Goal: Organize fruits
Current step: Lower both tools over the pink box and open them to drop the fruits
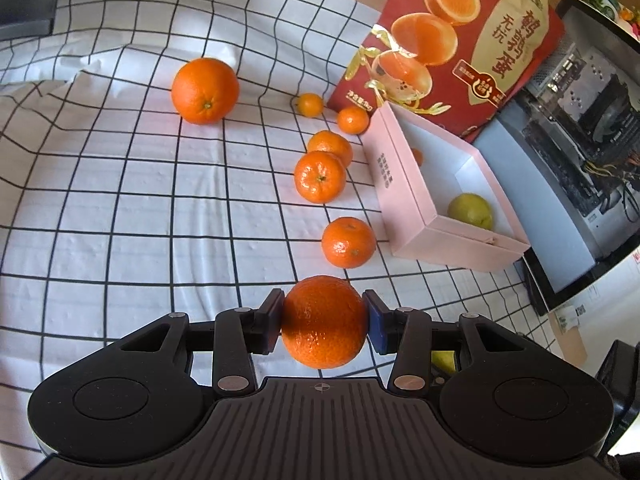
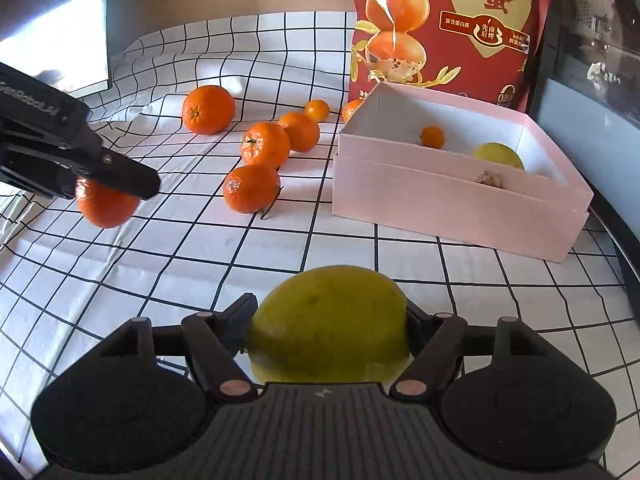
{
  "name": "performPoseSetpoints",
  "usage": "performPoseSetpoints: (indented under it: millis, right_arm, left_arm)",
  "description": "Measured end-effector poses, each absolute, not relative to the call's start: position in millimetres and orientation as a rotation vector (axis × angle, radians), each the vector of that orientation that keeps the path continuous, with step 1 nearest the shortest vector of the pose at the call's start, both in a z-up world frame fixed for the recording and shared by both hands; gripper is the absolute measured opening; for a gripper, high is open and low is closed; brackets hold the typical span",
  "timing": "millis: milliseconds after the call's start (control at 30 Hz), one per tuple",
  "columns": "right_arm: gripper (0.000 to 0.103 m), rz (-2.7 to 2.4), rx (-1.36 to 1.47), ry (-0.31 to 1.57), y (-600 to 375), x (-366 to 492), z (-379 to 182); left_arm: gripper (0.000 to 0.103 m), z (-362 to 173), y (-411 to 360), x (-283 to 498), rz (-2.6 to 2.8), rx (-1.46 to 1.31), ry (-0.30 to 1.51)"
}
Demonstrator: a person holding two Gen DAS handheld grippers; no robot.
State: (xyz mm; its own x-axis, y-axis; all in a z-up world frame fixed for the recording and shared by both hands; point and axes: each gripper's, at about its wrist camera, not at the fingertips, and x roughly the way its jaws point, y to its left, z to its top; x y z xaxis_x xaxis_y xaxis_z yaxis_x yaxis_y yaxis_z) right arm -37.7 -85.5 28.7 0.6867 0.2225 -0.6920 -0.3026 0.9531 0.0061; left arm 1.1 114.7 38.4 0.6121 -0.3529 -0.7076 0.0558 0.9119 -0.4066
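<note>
My left gripper (image 1: pixel 324 312) is shut on a mandarin (image 1: pixel 324 328) and holds it above the checked cloth; the right wrist view shows that gripper (image 2: pixel 132 192) at the far left with the fruit (image 2: pixel 106 206) under it. My right gripper (image 2: pixel 332 308) has a yellow lemon (image 2: pixel 328 320) between its fingers, both lying against its sides. To the right stands a pink box (image 1: pixel 404 184), holding a second lemon (image 2: pixel 498 154) and a small orange fruit (image 2: pixel 433 137). Several mandarins (image 1: pixel 348 242) lie in a row left of the box, and a big orange (image 1: pixel 205 90) sits farther back.
A tall red snack bag (image 1: pixel 460 40) stands right behind the box. An open computer case (image 1: pixel 580 120) borders the cloth on the right. The checked cloth (image 1: pixel 120 220) is rumpled at the back left, with a dark object (image 2: pixel 52 20) beyond it.
</note>
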Motion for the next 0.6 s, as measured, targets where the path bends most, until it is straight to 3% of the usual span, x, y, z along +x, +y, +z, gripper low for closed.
performPoseSetpoints:
  millis: [300, 600]
  right_arm:
    - [0.069, 0.282, -0.116, 0.817, -87.3, -31.8, 35.9]
    - [0.069, 0.228, -0.074, 0.822, -109.6, -23.3, 49.1]
  left_arm:
    - [0.048, 34.3, 89.2, -2.6, -0.241, -0.180, 0.946]
    - [0.048, 37.4, 71.9, 9.1, -0.300, -0.176, 0.936]
